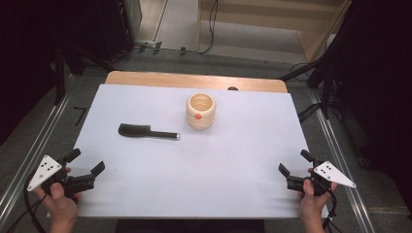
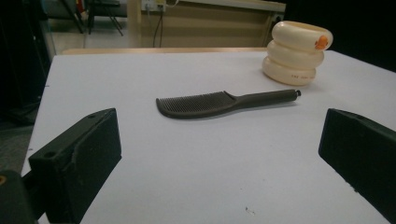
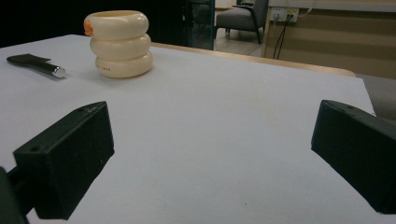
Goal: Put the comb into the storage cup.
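A black comb (image 1: pixel 146 131) lies flat on the white table top (image 1: pixel 228 170), left of centre, teeth end to the left. To its right stands a cream ribbed cup (image 1: pixel 200 111) with an orange spot on its side. My left gripper (image 1: pixel 86 162) hovers open at the near left corner; its own view looks at the comb (image 2: pixel 224 101) and the cup (image 2: pixel 295 52) beyond it. My right gripper (image 1: pixel 294 162) is held open at the near right corner, and its view has the cup (image 3: pixel 121 43) at far left with the comb's handle tip (image 3: pixel 39 65) beside it.
The white sheet covers a wooden table whose bare back edge (image 1: pixel 194 78) shows. Metal rails (image 1: pixel 340 150) run along both sides on the grey floor. Cables and dark stands sit beyond the table.
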A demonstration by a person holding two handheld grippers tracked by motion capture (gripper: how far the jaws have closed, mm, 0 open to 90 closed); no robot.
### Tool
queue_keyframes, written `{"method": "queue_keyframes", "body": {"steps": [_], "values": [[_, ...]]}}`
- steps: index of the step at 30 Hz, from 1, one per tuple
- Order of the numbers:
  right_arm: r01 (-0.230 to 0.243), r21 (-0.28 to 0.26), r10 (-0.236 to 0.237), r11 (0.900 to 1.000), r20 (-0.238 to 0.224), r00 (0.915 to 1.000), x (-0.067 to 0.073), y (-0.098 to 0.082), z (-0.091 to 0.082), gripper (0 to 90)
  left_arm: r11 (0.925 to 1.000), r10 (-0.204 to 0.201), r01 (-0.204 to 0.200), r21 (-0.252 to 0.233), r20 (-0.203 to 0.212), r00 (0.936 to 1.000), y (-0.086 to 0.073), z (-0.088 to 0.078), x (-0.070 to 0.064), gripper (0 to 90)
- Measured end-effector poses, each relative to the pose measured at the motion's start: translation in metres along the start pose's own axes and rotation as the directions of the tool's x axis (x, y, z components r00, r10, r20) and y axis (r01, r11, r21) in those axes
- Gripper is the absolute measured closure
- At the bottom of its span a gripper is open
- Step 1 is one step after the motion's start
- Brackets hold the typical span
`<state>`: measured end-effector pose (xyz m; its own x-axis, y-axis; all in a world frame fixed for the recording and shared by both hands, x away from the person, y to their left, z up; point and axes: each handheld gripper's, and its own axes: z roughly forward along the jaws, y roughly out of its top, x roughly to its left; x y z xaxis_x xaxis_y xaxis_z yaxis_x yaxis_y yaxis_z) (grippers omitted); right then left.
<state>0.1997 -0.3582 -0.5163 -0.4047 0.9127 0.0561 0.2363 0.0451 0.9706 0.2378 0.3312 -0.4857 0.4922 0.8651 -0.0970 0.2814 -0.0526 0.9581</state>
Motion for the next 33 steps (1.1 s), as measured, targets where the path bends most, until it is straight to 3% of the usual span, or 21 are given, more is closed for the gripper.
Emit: {"method": "queue_keyframes", "body": {"steps": [5, 6, 8, 11, 13, 14, 16, 17, 20, 21, 22, 23, 26, 29, 33], "values": [[0.006, 0.004, -0.005, 1.000, -0.006, 1.0000, 0.001, 0.000, 0.000, 0.0, 0.9997, -0.019, 0.019, 0.014, 0.001, 0.9998, 0.006, 0.002, -0.006, 0.0], [0.005, 0.005, -0.005, 1.000, -0.004, 1.0000, 0.001, 0.000, 0.000, 0.0, 0.9996, 0.007, -0.006, 0.026, -0.015, 0.9999, 0.011, 0.006, -0.012, 0.0], [0.004, 0.004, -0.004, 1.000, -0.005, 1.0000, 0.000, 0.000, 0.000, 0.0, 0.9993, 0.016, -0.015, 0.033, -0.013, 0.9998, 0.014, 0.008, -0.015, 0.0], [-0.001, 0.002, 0.001, 1.000, -0.011, 0.9999, 0.000, 0.000, 0.000, 0.0, 0.9984, 0.023, -0.024, 0.052, 0.016, 0.9996, 0.027, 0.017, -0.027, 15.5], [0.000, 0.004, 0.000, 1.000, -0.012, 0.9999, 0.000, 0.000, 0.000, 0.0, 0.9979, 0.025, -0.026, 0.059, 0.019, 0.9995, 0.030, 0.019, -0.030, 18.6], [0.001, 0.003, -0.001, 1.000, -0.016, 0.9999, 0.000, 0.000, 0.000, 0.0, 0.9973, 0.034, -0.035, 0.065, 0.019, 0.9992, 0.032, 0.021, -0.033, 34.8], [0.001, 0.003, -0.001, 1.000, -0.016, 0.9999, 0.000, 0.000, 0.000, 0.0, 0.9961, 0.041, -0.042, 0.078, 0.021, 0.9990, 0.036, 0.026, -0.038, 38.3], [0.002, 0.002, -0.002, 1.000, -0.019, 0.9998, 0.000, 0.000, 0.000, 0.0, 0.9949, 0.043, -0.043, 0.091, 0.004, 0.9991, 0.042, 0.032, -0.043, 48.9], [0.001, 0.004, -0.001, 1.000, -0.020, 0.9998, 0.000, 0.000, 0.000, 0.0, 0.9949, 0.042, -0.042, 0.091, -0.001, 0.9991, 0.047, 0.036, -0.047, 63.2], [0.001, 0.003, -0.001, 1.000, -0.021, 0.9998, 0.000, 0.000, 0.000, 0.0, 0.9943, 0.045, -0.046, 0.097, 0.010, 0.9989, 0.050, 0.039, -0.048, 63.2], [0.002, 0.004, -0.002, 1.000, -0.024, 0.9997, 0.000, 0.000, 0.000, 0.0, 0.9936, 0.049, -0.050, 0.101, 0.016, 0.9987, 0.053, 0.042, -0.050, 76.1], [0.002, 0.004, -0.002, 1.000, -0.024, 0.9997, 0.000, 0.000, 0.000, 0.0, 0.9935, 0.049, -0.052, 0.102, 0.030, 0.9983, 0.056, 0.045, -0.051, 76.1], [0.000, 0.008, 0.000, 1.000, -0.028, 0.9996, 0.000, 0.000, 0.000, 0.0, 0.9922, 0.052, -0.059, 0.110, 0.066, 0.9965, 0.067, 0.056, -0.054, 88.6], [0.000, 0.009, 0.000, 1.000, -0.031, 0.9995, 0.000, 0.000, 0.000, 0.0, 0.9910, 0.058, -0.067, 0.116, 0.074, 0.9956, 0.071, 0.062, -0.056, 89.8], [0.004, 0.010, -0.004, 1.000, -0.034, 0.9994, 0.000, 0.000, 0.000, 0.0, 0.9882, 0.067, -0.082, 0.130, 0.116, 0.9910, 0.078, 0.081, -0.060, 89.9]]}}
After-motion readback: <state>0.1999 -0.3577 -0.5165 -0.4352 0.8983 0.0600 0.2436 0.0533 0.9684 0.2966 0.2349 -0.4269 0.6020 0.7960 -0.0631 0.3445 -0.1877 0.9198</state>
